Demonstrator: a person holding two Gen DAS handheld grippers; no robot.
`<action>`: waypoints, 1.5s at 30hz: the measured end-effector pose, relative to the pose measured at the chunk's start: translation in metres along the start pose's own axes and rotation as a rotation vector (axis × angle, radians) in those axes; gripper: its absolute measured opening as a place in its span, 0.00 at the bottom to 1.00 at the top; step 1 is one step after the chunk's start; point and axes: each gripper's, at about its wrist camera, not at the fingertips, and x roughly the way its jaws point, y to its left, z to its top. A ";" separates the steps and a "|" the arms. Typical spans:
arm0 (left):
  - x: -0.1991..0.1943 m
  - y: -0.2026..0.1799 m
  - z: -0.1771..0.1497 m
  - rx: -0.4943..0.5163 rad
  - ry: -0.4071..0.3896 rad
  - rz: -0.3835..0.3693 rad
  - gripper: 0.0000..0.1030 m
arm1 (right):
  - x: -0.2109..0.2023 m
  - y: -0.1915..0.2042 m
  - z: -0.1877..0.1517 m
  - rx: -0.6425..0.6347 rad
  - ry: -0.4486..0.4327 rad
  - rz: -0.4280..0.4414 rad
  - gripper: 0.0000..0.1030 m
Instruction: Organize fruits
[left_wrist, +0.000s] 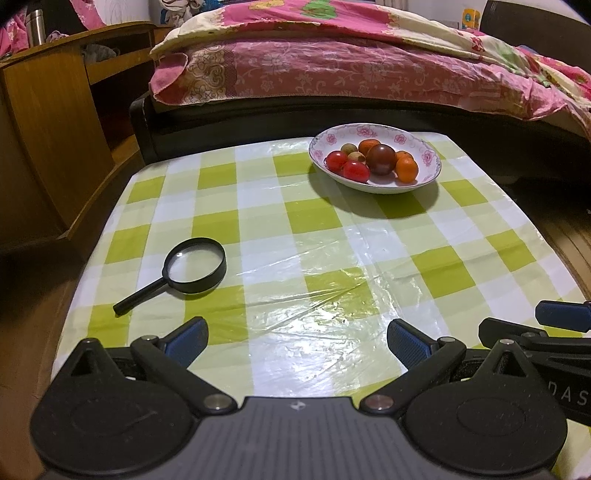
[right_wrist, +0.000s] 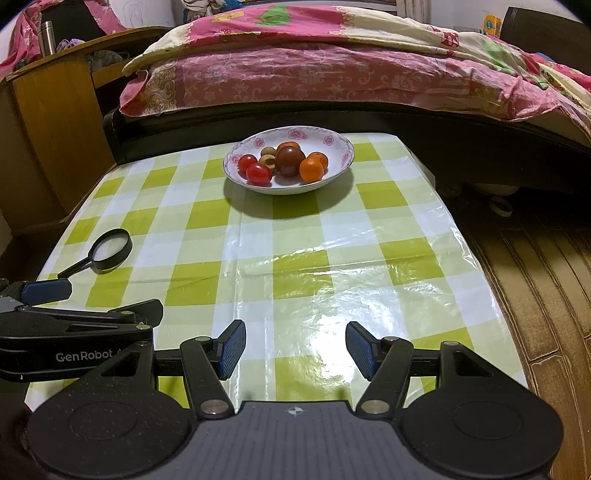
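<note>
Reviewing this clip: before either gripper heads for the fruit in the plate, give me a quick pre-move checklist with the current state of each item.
1. Left gripper open and holding nothing: ok.
2. Right gripper open and holding nothing: ok.
3. Plate flat on the checked tablecloth, fruit all inside it: ok.
4. Straight path from the right gripper to the plate free of objects: ok.
5. Magnifying glass lies left of the path, apart from the plate: ok.
6. Destination for sorted fruit in view: not ok, no second container shows.
</note>
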 end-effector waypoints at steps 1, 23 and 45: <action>0.000 0.000 0.000 0.001 -0.001 0.002 1.00 | 0.000 0.000 0.000 0.000 0.000 0.000 0.55; -0.001 -0.001 -0.001 0.021 -0.012 0.015 1.00 | 0.000 0.002 -0.002 -0.007 0.004 -0.002 0.55; -0.002 0.000 -0.002 0.029 -0.015 0.018 1.00 | 0.000 0.002 -0.002 -0.013 0.005 -0.003 0.55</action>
